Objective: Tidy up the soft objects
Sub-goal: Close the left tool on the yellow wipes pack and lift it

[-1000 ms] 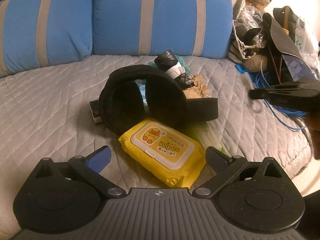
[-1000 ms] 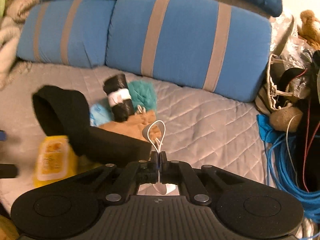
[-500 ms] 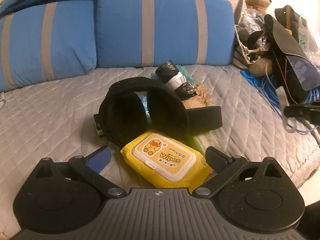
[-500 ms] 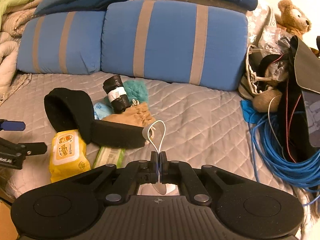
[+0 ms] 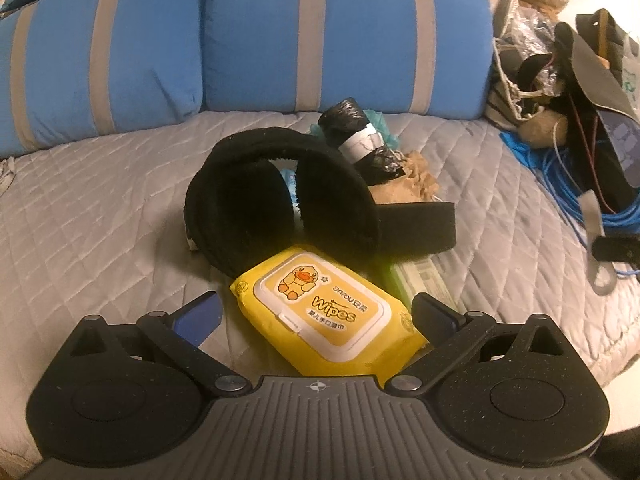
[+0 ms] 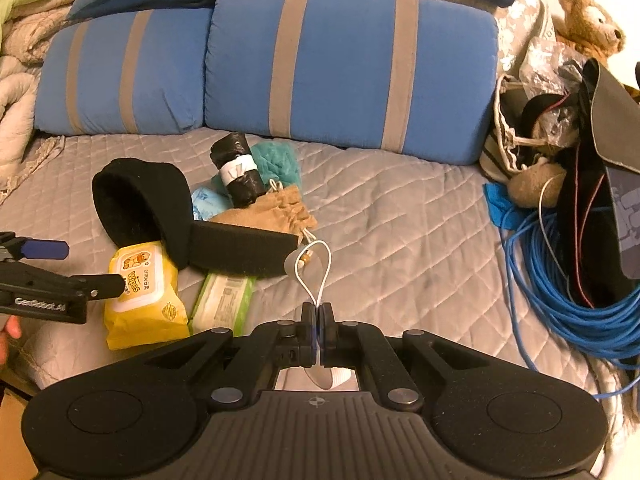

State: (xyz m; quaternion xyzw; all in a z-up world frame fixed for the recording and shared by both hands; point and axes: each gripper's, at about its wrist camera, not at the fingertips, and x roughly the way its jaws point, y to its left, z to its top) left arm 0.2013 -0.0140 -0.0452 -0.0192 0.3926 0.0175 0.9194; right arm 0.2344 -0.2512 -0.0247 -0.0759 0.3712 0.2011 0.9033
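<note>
A yellow wipes pack [image 5: 328, 312] lies on the grey quilted bed, between the fingers of my open left gripper [image 5: 316, 312]. Behind it sit black earmuffs [image 5: 280, 200], a black roll with white tape [image 5: 360, 140], a tan drawstring pouch [image 5: 404, 188] and a green wipes pack [image 5: 424, 280]. In the right wrist view the yellow pack [image 6: 144, 284] lies at the left by the left gripper [image 6: 76, 268]. My right gripper [image 6: 319, 312] is shut on a small translucent thing with a white cord loop [image 6: 316, 264], held above the bed.
Two blue striped pillows [image 6: 340, 60] line the back. At the right lie a coiled blue cable [image 6: 560, 292], dark bags [image 6: 608, 132], a teddy bear [image 6: 588, 24] and a drawstring sack [image 6: 516, 144]. Folded blankets [image 6: 24, 40] are piled at the far left.
The right gripper has pulled back and to the right with the cord loop in it. The left gripper has stayed around the yellow wipes pack, backing off slightly.
</note>
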